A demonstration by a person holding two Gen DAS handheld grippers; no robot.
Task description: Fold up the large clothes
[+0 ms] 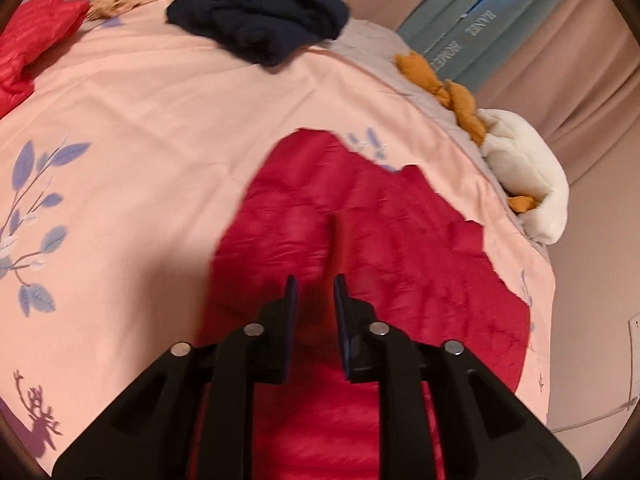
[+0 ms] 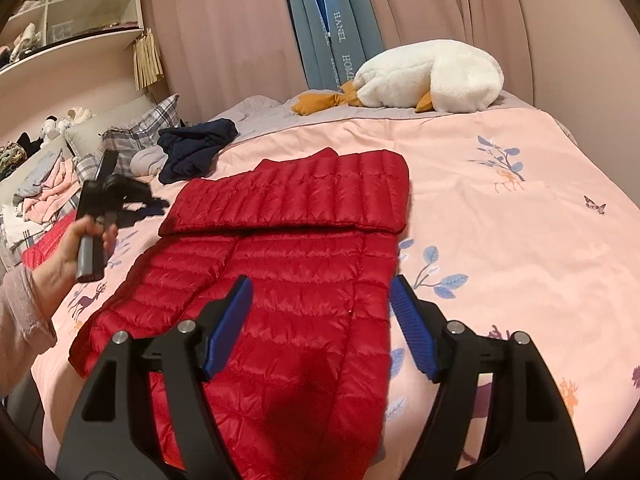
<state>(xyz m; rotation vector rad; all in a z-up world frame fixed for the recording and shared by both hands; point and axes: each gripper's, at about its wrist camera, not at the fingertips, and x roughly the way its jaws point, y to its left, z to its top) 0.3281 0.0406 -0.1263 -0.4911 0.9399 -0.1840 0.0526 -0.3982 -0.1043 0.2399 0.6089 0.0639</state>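
Note:
A red quilted down jacket (image 2: 288, 264) lies flat on the pink bedspread (image 2: 500, 240), its far part folded over toward me. My right gripper (image 2: 320, 320) is open wide and empty, hovering over the jacket's near half. My left gripper (image 1: 316, 292) hangs over red fabric (image 1: 360, 240); its jaws stand a narrow gap apart with nothing between them. In the right wrist view the left gripper (image 2: 148, 200) is held in a hand (image 2: 68, 264) above the jacket's left side.
A dark navy garment (image 2: 196, 148) lies at the far left of the bed, also in the left wrist view (image 1: 260, 12). A white plush goose (image 2: 432, 76) lies at the far edge. Pillows and piled clothes (image 2: 44, 188) sit left. Another red item (image 1: 28, 52) lies far left.

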